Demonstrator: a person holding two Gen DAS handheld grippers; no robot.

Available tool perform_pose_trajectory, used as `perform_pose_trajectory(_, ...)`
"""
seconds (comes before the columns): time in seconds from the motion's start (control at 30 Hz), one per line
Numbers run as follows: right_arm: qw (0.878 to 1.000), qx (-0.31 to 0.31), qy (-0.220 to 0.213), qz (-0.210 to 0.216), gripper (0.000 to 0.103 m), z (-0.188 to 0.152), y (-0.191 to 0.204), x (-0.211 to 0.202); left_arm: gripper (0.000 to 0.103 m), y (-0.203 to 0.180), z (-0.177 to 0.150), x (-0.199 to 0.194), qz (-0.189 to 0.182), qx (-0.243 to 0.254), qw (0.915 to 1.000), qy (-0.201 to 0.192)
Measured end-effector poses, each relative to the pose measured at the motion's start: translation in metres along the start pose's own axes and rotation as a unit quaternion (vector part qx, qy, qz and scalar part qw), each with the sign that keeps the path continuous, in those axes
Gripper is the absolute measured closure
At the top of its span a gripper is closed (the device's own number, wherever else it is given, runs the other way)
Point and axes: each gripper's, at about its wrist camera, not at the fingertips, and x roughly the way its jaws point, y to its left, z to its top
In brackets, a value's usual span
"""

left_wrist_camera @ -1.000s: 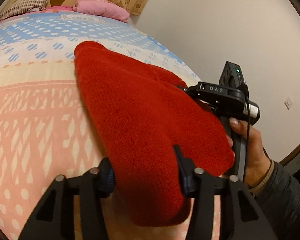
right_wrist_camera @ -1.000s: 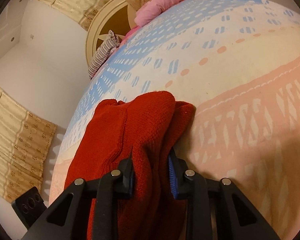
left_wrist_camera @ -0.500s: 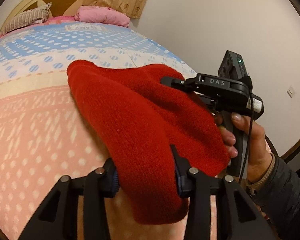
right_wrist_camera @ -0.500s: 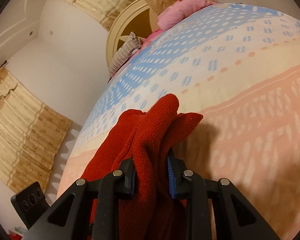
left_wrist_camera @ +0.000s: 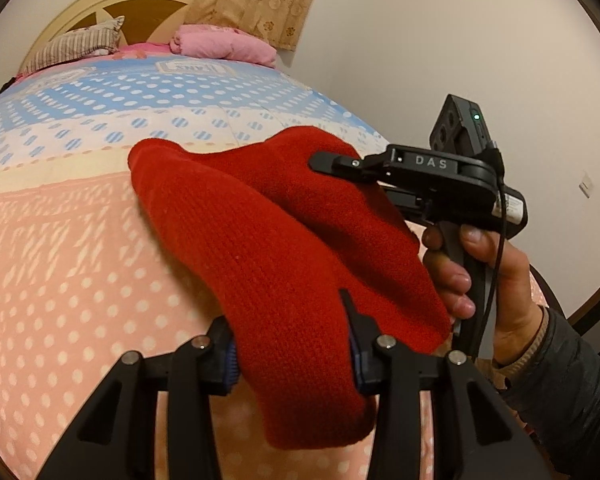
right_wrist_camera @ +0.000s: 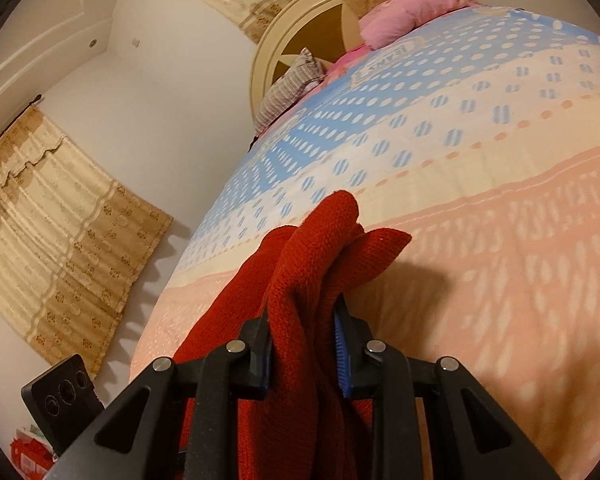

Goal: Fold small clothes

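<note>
A red knitted garment (left_wrist_camera: 260, 248) hangs lifted above the patterned bed (left_wrist_camera: 60, 240). My left gripper (left_wrist_camera: 292, 344) is shut on its near edge, cloth bunched between the fingers. My right gripper (right_wrist_camera: 302, 340) is shut on another bunched part of the same garment (right_wrist_camera: 320, 248); in the left wrist view it (left_wrist_camera: 420, 168) shows at the right, held by a hand, its fingers pressed into the cloth. The garment is doubled over between the two grippers, and its far fold still reaches toward the bedcover.
The bed (right_wrist_camera: 500, 220) has a pink, cream and blue dotted cover. A pink pillow (left_wrist_camera: 224, 44) and a striped pillow (left_wrist_camera: 76, 44) lie by the headboard (left_wrist_camera: 140, 8). Curtains (right_wrist_camera: 60, 220) hang on the wall left of the bed.
Both grippers have risen with the garment, lifting it off the bedcover. The cloth has bunched up more and its far end has drawn closer.
</note>
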Motion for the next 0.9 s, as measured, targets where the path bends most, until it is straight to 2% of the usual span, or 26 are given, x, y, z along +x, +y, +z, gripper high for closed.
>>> perform_pose_trajectory(0.6,0.999,-0.015,0.026,0.039,0.078,-0.028,0.04,0.027,0.061,0.018,-0.027,-0.041,0.019,-0.023,0.9994,-0.02)
perform_pose_trajectory(0.9,0.996,-0.028,0.048,0.064,0.078,-0.042,0.066,0.045,0.061,0.024,-0.041,-0.067,0.043,-0.021,0.9984,-0.031)
